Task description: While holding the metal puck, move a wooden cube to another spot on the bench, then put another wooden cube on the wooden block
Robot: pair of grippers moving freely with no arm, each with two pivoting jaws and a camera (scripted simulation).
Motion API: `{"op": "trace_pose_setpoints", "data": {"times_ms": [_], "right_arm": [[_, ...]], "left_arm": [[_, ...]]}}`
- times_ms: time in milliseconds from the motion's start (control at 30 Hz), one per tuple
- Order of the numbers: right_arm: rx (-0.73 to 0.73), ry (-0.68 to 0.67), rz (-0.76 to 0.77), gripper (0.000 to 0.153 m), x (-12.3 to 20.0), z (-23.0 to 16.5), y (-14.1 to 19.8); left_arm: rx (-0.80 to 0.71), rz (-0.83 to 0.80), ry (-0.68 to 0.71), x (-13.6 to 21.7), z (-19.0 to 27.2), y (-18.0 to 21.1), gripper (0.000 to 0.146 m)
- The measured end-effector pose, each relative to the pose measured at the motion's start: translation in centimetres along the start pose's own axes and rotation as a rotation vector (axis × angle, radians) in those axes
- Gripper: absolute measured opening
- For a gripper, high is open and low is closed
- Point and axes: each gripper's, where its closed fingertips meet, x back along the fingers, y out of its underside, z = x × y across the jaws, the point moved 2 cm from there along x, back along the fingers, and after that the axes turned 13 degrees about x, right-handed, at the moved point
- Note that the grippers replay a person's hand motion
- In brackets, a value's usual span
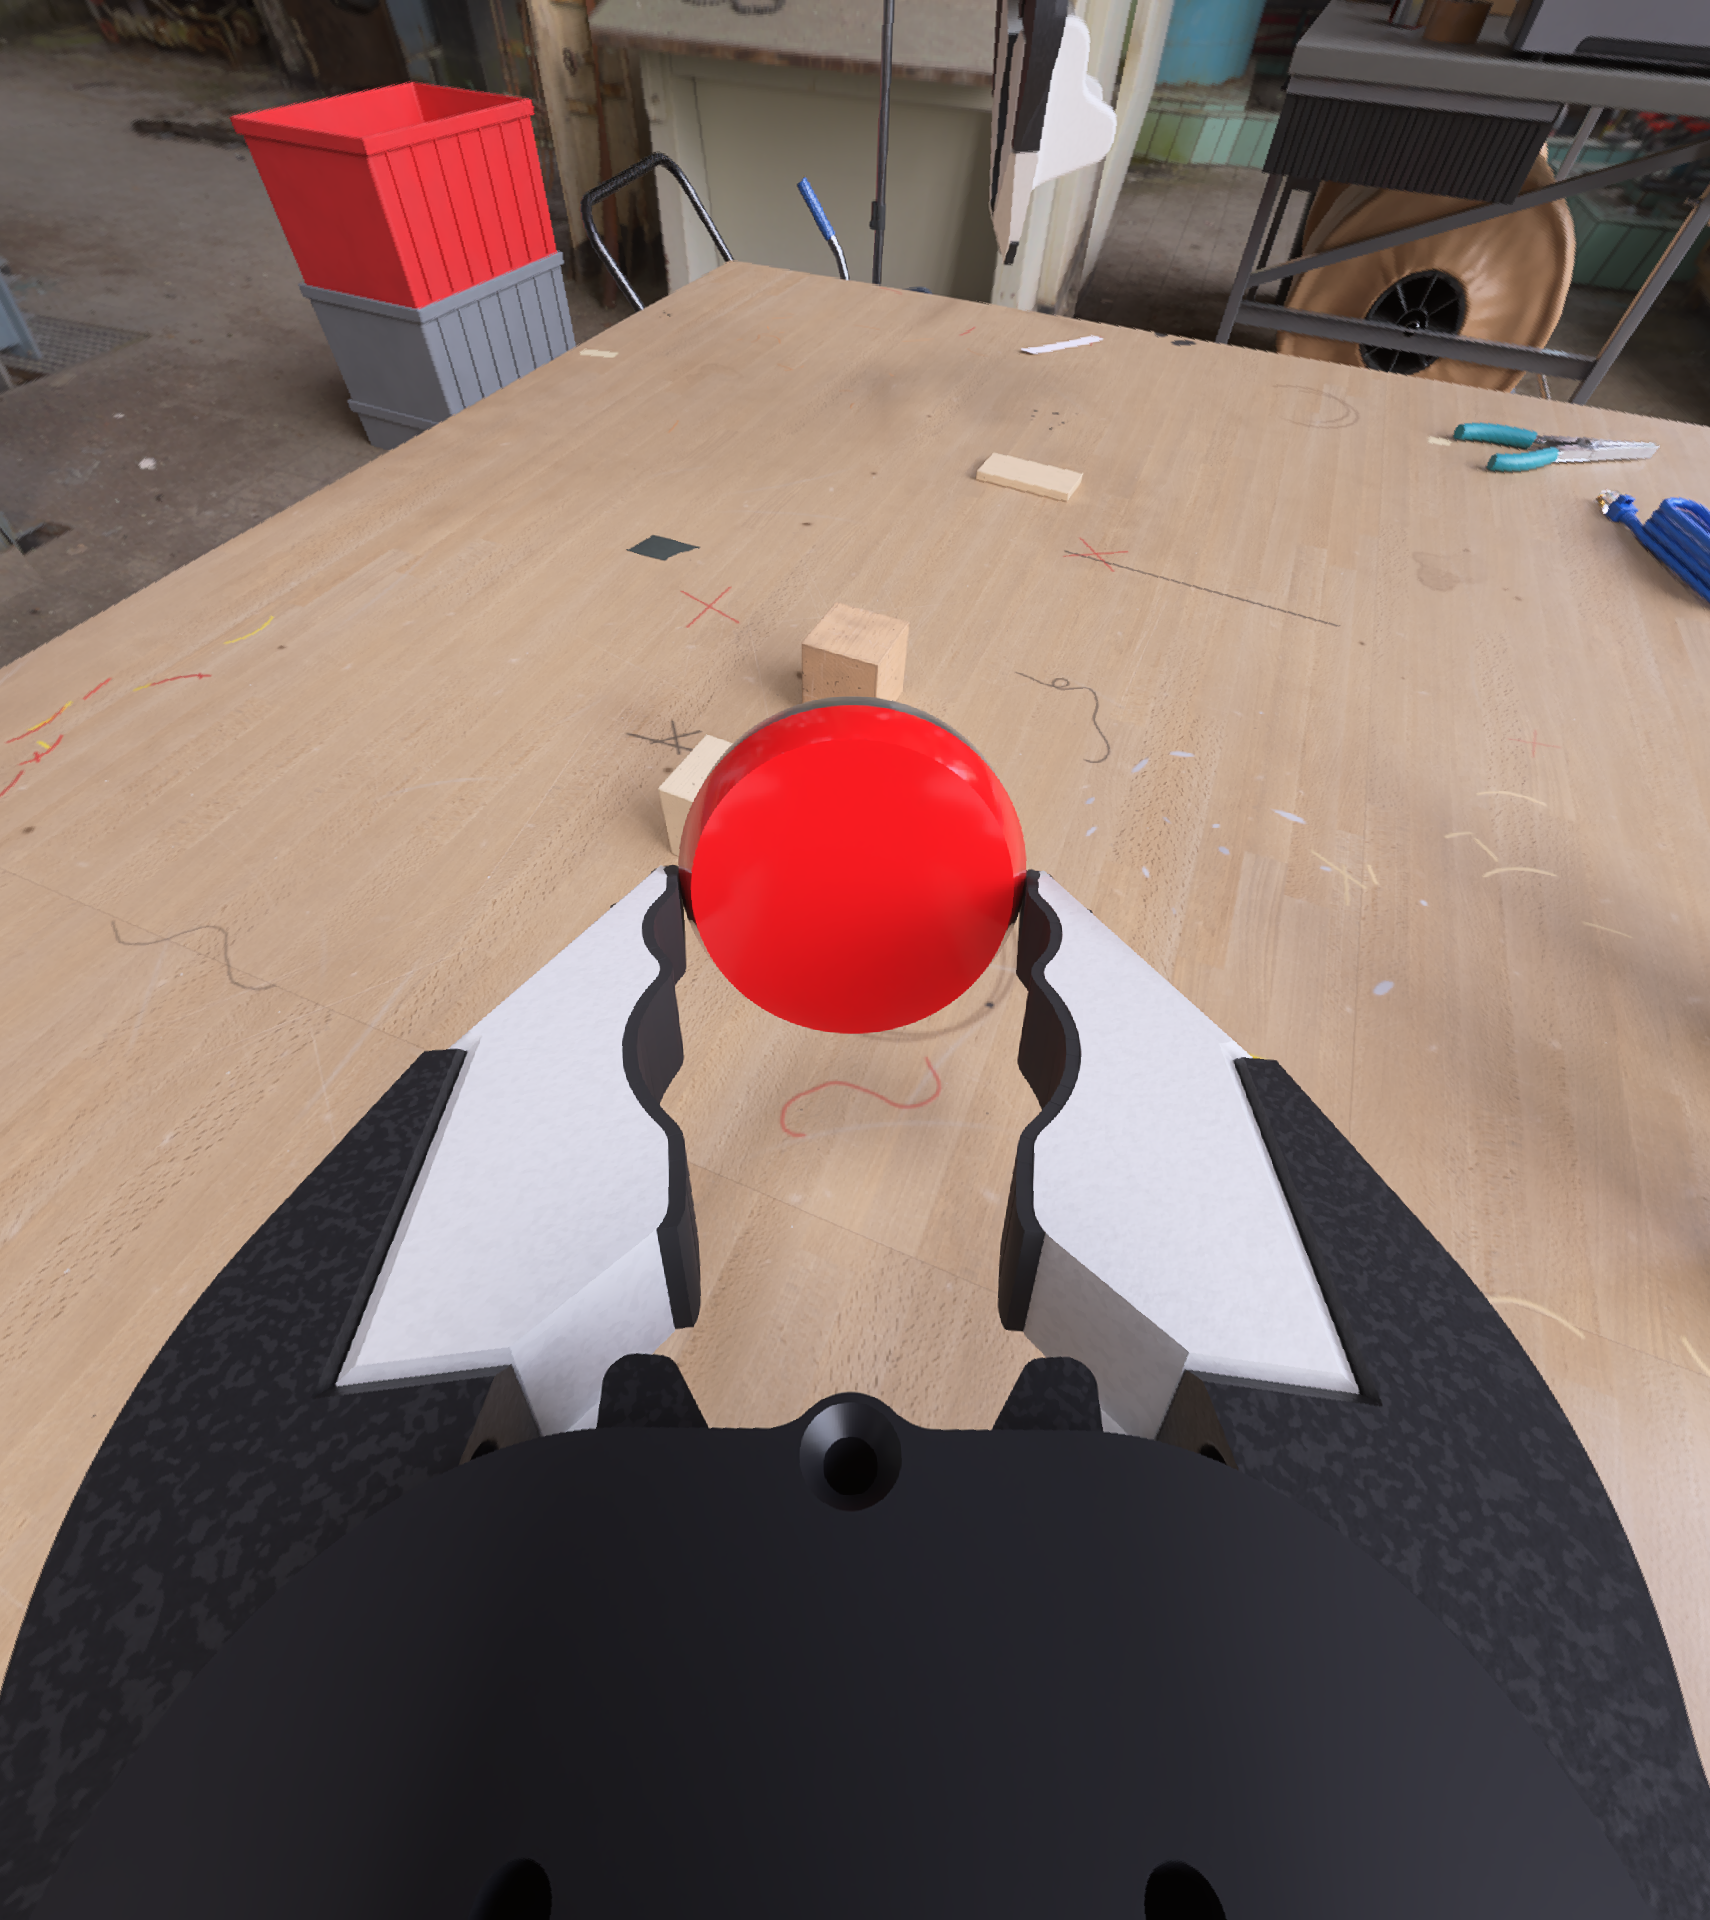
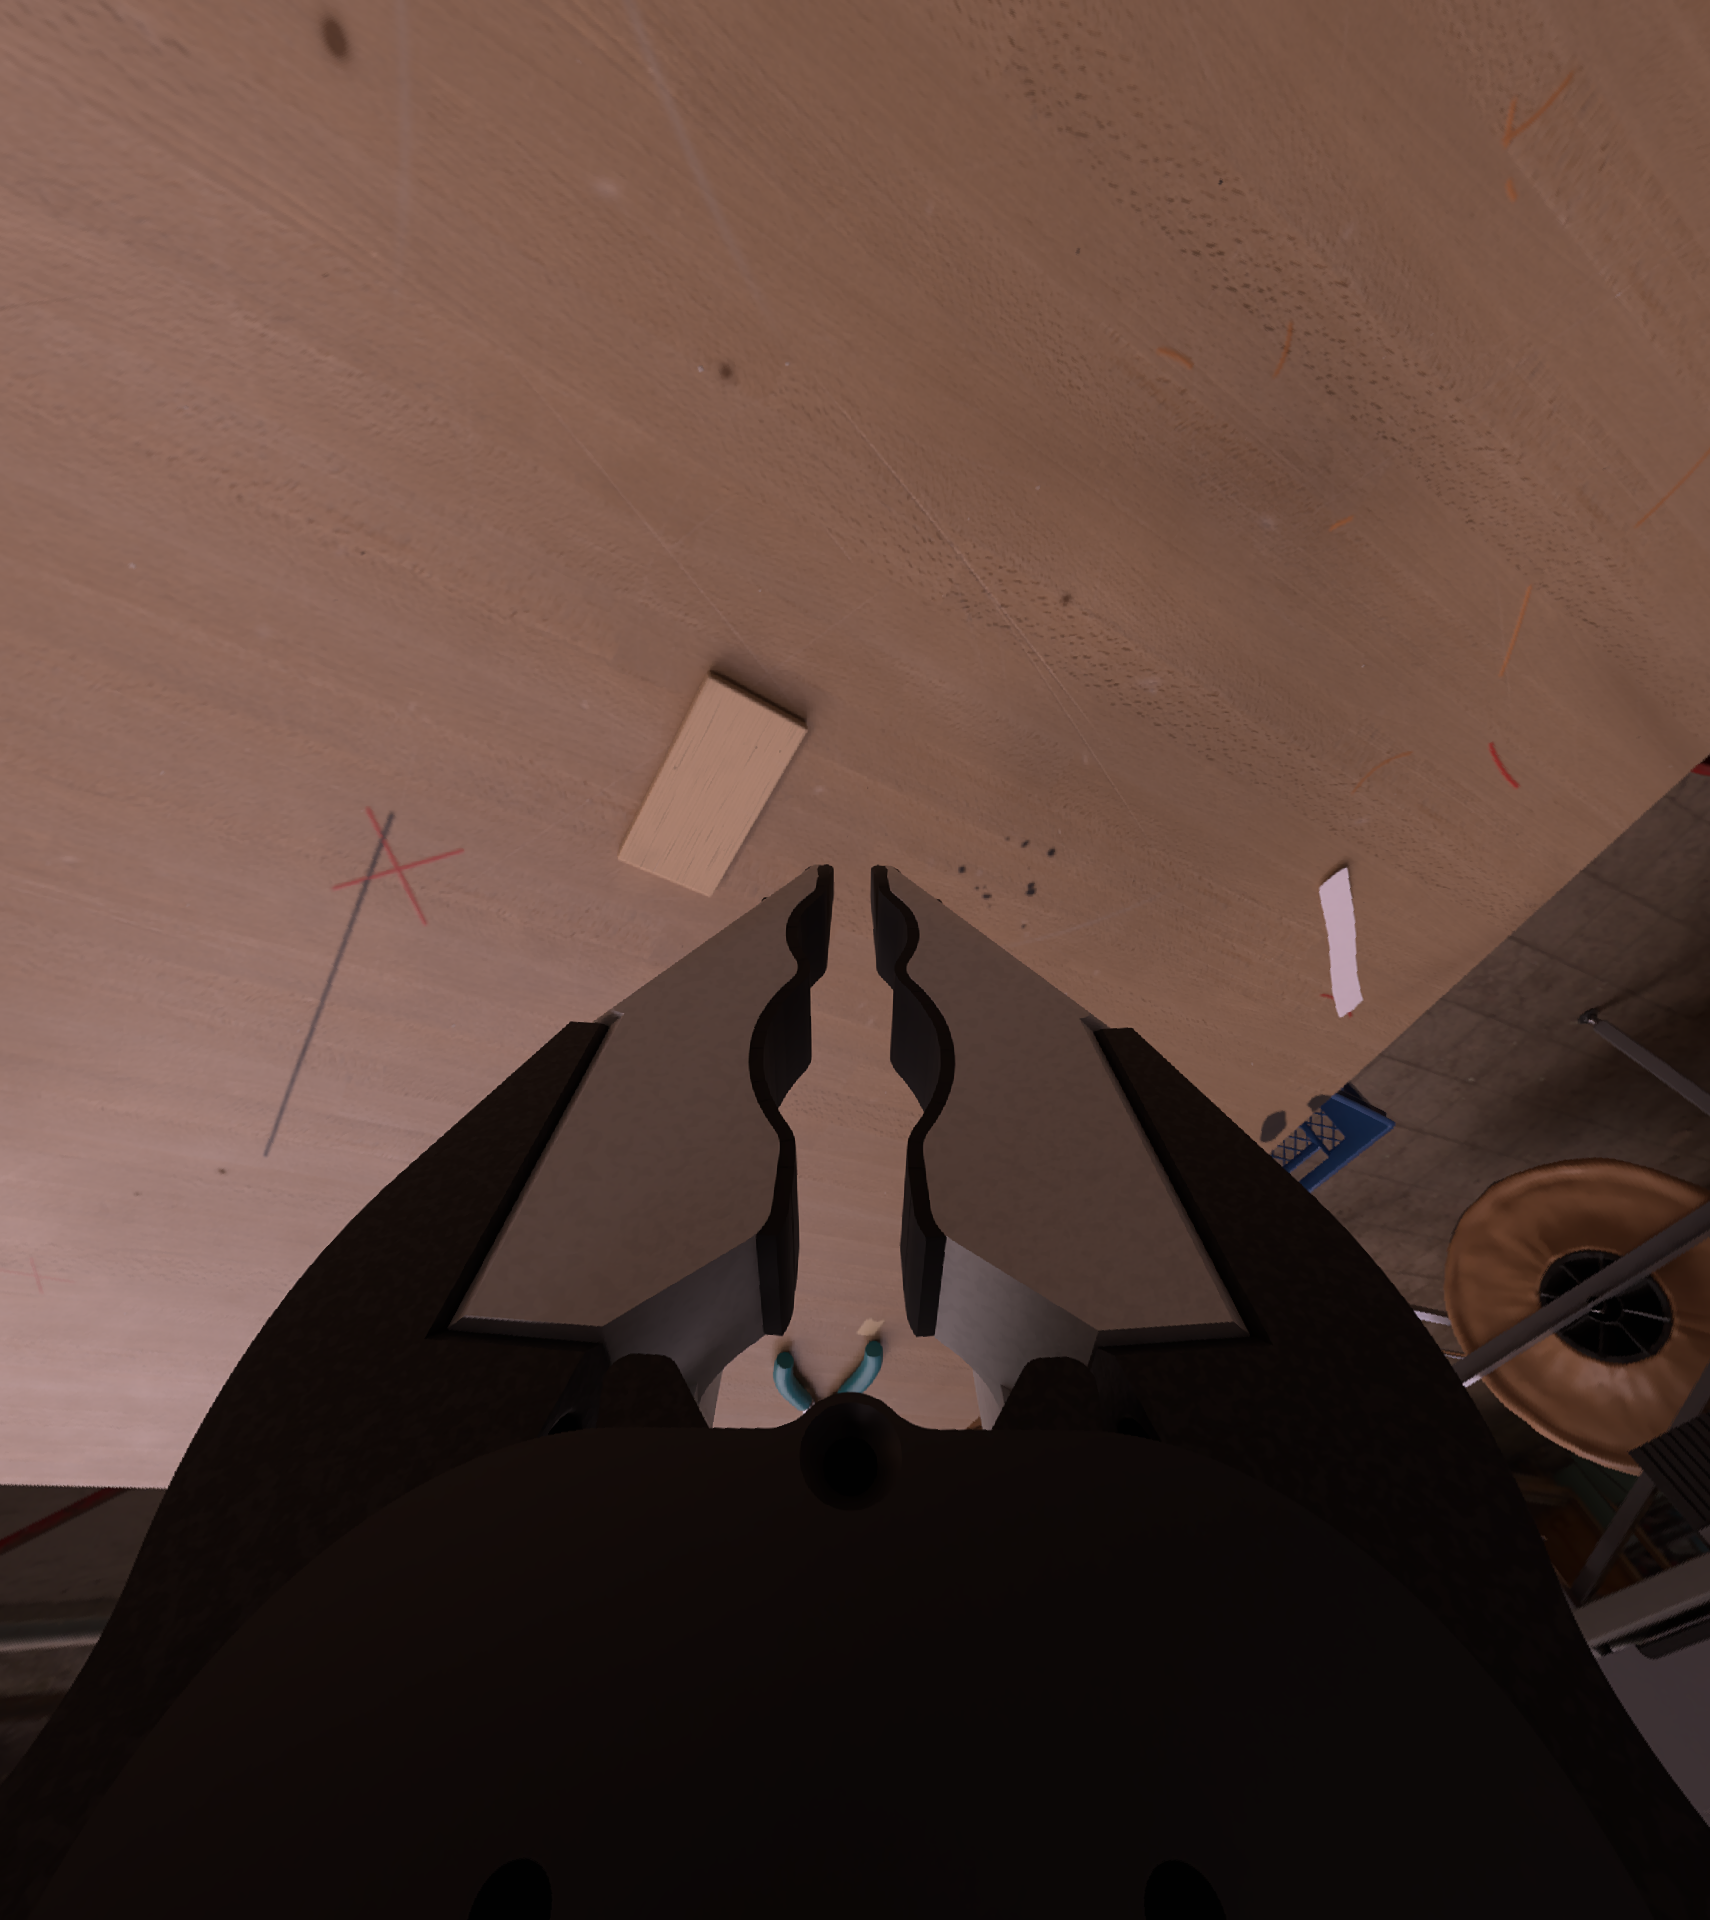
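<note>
While the left gripper [image 1: 851, 883] clamped the red metal puck [image 1: 853, 871] above the worktop [image 1: 311, 935], the right gripper [image 2: 851, 871], nearly closed and empty, risked nudging the wooden block [image 2: 713, 784] beside it.

Left gripper [image 1: 851, 883] pinching a red metal puck [image 1: 856, 873] mid-frame, two wooden cubes [image 1: 853, 650] [image 1: 690, 784] behind, flat wooden block [image 1: 1029, 476] higher up

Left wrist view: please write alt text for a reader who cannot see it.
The left gripper holds a red puck above a wooden bench. Two cubes stand behind it, a flat block farther off.
</note>
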Motion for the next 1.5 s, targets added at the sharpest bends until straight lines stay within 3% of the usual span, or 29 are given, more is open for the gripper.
{"op": "trace_pose_setpoints", "data": {"times_ms": [467,533,633,733,933,1067,1200,1367,1500], "right_arm": [[-0.016,-0.021,-0.001,0.008,-3.7,1.1,-1.8],[-0.020,-0.020,0.024,0.020,-3.5,1.0,-2.1],[-0.009,-0.034,0.058,0.053,-2.5,0.5,-2.1],[0.015,-0.022,0.045,0.077,-0.8,-0.2,-1.5],[0.080,0.089,0.096,0.091,5.7,-2.3,-0.8],[0.238,0.180,0.239,0.091,10.8,-5.7,-2.6],[0.491,0.191,0.400,0.087,12.7,-11.4,-6.2],[0.787,0.168,0.519,0.078,10.2,-18.4,-11.4],[0.917,0.082,0.550,0.076,6.0,-22.0,-14.3]], "left_arm": [[0.011,-0.038,0.007,-1.0,-0.7,0.8,0.065],[0.011,-0.037,0.007,-0.9,-0.7,0.7,0.065],[0.008,-0.034,0.010,-0.7,-0.5,0.6,0.065],[-0.001,-0.029,0.013,-0.4,-0.2,0.4,0.065],[-0.027,-0.010,0.016,0.7,0.8,-0.1,0.065],[-0.049,0.013,0.007,1.8,1.3,-0.5,0.065],[-0.065,0.036,-0.001,2.8,1.9,-1.0,0.065],[-0.105,0.060,-0.016,3.9,3.0,-1.4,0.065],[-0.127,0.063,-0.033,4.4,3.2,-1.5,0.065]]}}
